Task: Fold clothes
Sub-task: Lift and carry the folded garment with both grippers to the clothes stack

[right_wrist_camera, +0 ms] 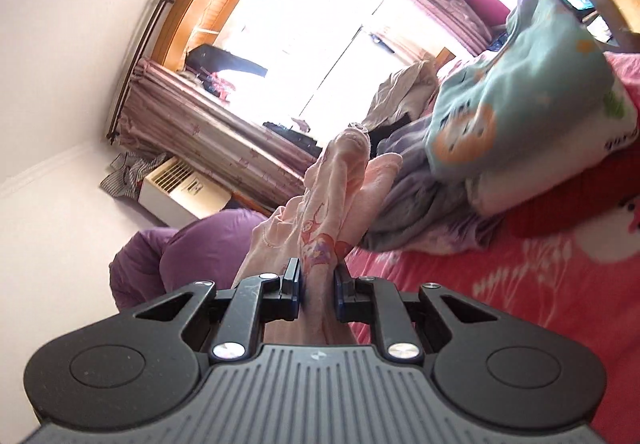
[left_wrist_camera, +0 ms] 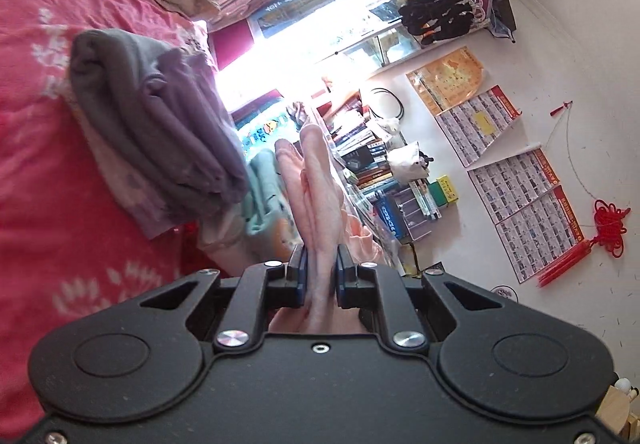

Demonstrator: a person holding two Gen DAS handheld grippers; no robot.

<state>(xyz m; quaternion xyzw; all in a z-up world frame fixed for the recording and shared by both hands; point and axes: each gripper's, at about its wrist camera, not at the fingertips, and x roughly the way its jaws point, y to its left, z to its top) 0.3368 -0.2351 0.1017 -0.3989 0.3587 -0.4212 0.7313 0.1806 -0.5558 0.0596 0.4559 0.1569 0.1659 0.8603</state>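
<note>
Left tool (left_wrist_camera: 320,276): clamped on pink garment (left_wrist_camera: 316,180)
Right tool (right_wrist_camera: 318,284): clamped on the same garment, likely spreading it for folding
Garment: in the air above bed (left_wrist_camera: 36,164)
Folded pile (left_wrist_camera: 160,124): ten o'clock of left tool

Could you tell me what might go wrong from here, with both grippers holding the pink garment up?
1. The left gripper and right gripper each pinch a bunched wad of the pink garment, so layers could slip out or the fold could come out uneven.
2. The hanging cloth might brush the folded grey and purple pile on the red bedspread and topple it.
</note>
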